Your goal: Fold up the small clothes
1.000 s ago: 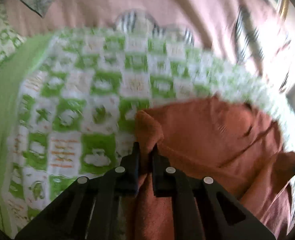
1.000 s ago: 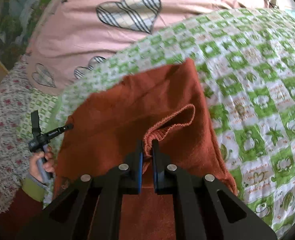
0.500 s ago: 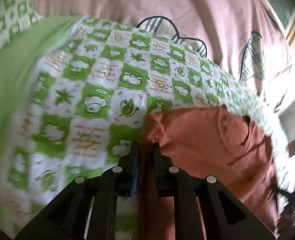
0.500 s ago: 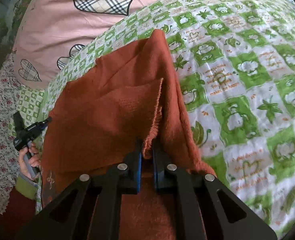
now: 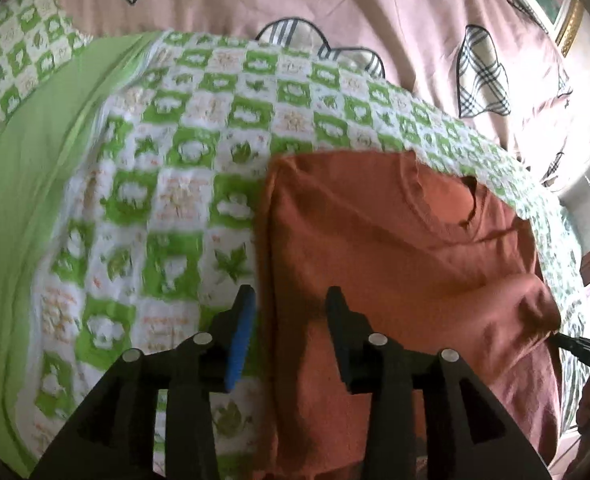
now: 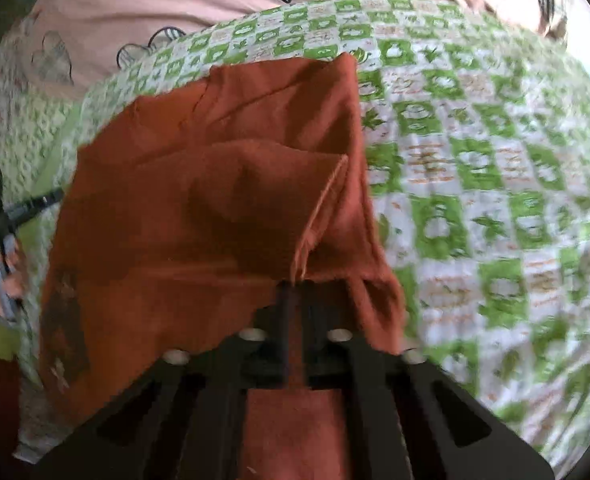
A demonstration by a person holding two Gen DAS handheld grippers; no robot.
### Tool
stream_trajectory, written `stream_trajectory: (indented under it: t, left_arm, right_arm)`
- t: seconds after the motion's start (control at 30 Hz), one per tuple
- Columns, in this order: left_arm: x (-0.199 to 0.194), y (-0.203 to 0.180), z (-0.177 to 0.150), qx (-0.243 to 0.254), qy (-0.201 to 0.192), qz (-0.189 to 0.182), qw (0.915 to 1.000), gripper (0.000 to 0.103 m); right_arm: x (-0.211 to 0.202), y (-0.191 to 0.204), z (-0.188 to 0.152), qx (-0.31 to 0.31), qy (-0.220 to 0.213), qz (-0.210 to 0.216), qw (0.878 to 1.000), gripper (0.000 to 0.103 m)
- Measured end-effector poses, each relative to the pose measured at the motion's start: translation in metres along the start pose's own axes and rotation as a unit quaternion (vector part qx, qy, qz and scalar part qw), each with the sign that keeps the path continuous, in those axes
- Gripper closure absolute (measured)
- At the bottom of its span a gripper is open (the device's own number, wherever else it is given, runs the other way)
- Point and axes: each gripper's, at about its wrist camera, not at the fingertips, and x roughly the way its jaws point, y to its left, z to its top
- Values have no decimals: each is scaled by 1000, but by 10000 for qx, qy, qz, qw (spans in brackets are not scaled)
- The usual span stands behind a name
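Two wrist views of a small rust-orange garment (image 5: 395, 248) lying on the green-and-white checked quilt (image 5: 167, 184) of a bed, with a pink heart-print cover (image 5: 335, 20) beyond it.

Left wrist view — my left tongs (image 5: 291, 300) stand released: the jaws have just been opening, and the garment's left folded edge now runs up between them untouched, the blue-padded finger over bare quilt and the other finger over the cloth. That edge is the garment's long axis as I see it here; it runs straight away from the tongs toward the far corner (image 5: 279, 164). At the right margin a dark tip of my right tongs (image 5: 575, 344) meets the bunched right-hand end of the cloth.

Right wrist view — my right tongs (image 6: 293, 292) are clenched on a hemmed flap (image 6: 319, 208) of the garment, the jaws having just closed fully on it. The flap rises from the jaws as a raised ridge, with the rest of the cloth spread to the left and ahead. My left tongs (image 6: 19, 212) and the hand (image 6: 3, 280) holding them show at the far left, just off the garment's opposite side.

Judgement: the coming move turns on this flap. The garment body lies ahead and to the left of the right tongs, so the held flap would travel leftward across the long axis; the right hand, being the only one gripping, is the one placed to carry it.
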Motion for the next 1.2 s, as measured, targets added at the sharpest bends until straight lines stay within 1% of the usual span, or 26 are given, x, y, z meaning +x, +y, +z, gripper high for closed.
stream_trajectory:
  t: [0.07, 0.13, 0.2, 0.23, 0.27, 0.3, 0.33, 0.37, 0.4, 0.43, 0.5, 0.6, 0.63, 0.67, 0.7, 0.73, 0.8, 0.87, 0.9, 0.93, 0.97, 1.03, 1.1, 1.13, 1.17, 1.2]
  left_arm:
    - [0, 1, -12, 11, 96, 3, 10000, 60]
    - [0, 3, -22, 2, 161, -7, 9999, 60]
    - [-3, 7, -32, -64, 210, 15, 9998, 56]
    - [-6, 10, -36, -119, 227, 12, 9997, 54]
    - [-7, 12, -37, -160, 226, 23, 9996, 54]
    - [-8, 13, -37, -189, 216, 52, 9996, 54]
    - [-9, 14, -35, -204, 196, 76, 9996, 54]
    - [-10, 13, -30, -210, 166, 105, 9996, 54]
    - [-11, 12, -25, -201, 136, 148, 9996, 54]
    - [-13, 9, -19, -165, 88, 190, 9996, 54]
    - [-17, -7, 0, 132, -73, 143, 9998, 54]
    - [-11, -46, 27, 1058, -188, 109, 9941, 54]
    - [-8, -58, 33, 1428, -202, 124, 9895, 52]
    - [-1, -76, 40, 1969, -176, 89, 9802, 45]
    - [5, -89, 44, 2403, -130, 50, 9706, 43]
    - [12, -98, 48, 2722, -73, 43, 9622, 39]
    - [33, -112, 55, 3359, 175, 25, 9417, 37]
    - [52, -114, 59, 3718, 487, -18, 9270, 37]
    - [63, -111, 61, 3877, 751, -68, 9187, 37]
    - [68, -108, 61, 3931, 884, -106, 9152, 37]
    - [75, -102, 61, 4014, 1127, -176, 9088, 37]
    - [80, -96, 60, 4084, 1305, -270, 9030, 36]
    - [81, -92, 61, 4251, 1446, -507, 8921, 36]
    - [82, -91, 61, 4316, 1522, -542, 8875, 36]
    - [82, -91, 60, 4448, 1649, -579, 8784, 36]
    - [82, -91, 59, 4535, 1707, -581, 8729, 36]
  right_arm:
    - [-6, -5, -4, 62, 13, 267, 9996, 103]
    - [-13, -12, -4, 207, -72, 401, 9990, 102]
    - [-22, -21, 2, 485, -351, 743, 9954, 102]
    - [-25, -24, 7, 596, -486, 860, 9933, 98]
    - [-25, -23, 15, 637, -550, 852, 9928, 95]
    - [-25, -21, 22, 640, -628, 849, 9923, 81]
    - [-23, -20, 31, 642, -723, 910, 9911, 55]
    - [-18, -19, 41, 661, -785, 1016, 9895, 45]
    - [-12, -18, 48, 654, -806, 1004, 9895, 40]
    - [-2, -16, 58, 615, -759, 859, 9915, 40]
    - [11, -16, 68, 520, -573, 583, 9953, 40]
    - [24, -13, 77, 345, -460, 440, 9974, 40]
    - [25, -10, 79, 242, -458, 496, 9974, 40]
    - [25, -7, 79, 109, -461, 569, 9973, 40]
    - [25, -2, 79, -69, -458, 629, 9969, 40]
    - [26, 0, 80, -181, -450, 641, 9968, 40]
    - [30, 4, 82, -397, -406, 604, 9966, 40]
    - [33, 4, 83, -554, -334, 565, 9963, 40]
    - [35, 4, 83, -615, -299, 556, 9961, 40]
    - [36, 4, 83, -700, -254, 556, 9957, 40]
    - [37, 4, 83, -759, -231, 566, 9952, 40]
    - [39, 4, 81, -888, -188, 591, 9941, 40]
    - [42, 4, 81, -959, -142, 604, 9935, 40]
    - [44, 4, 81, -965, -129, 634, 9932, 40]
    - [45, 3, 81, -959, -125, 668, 9931, 40]
    - [45, 3, 81, -952, -122, 689, 9930, 40]
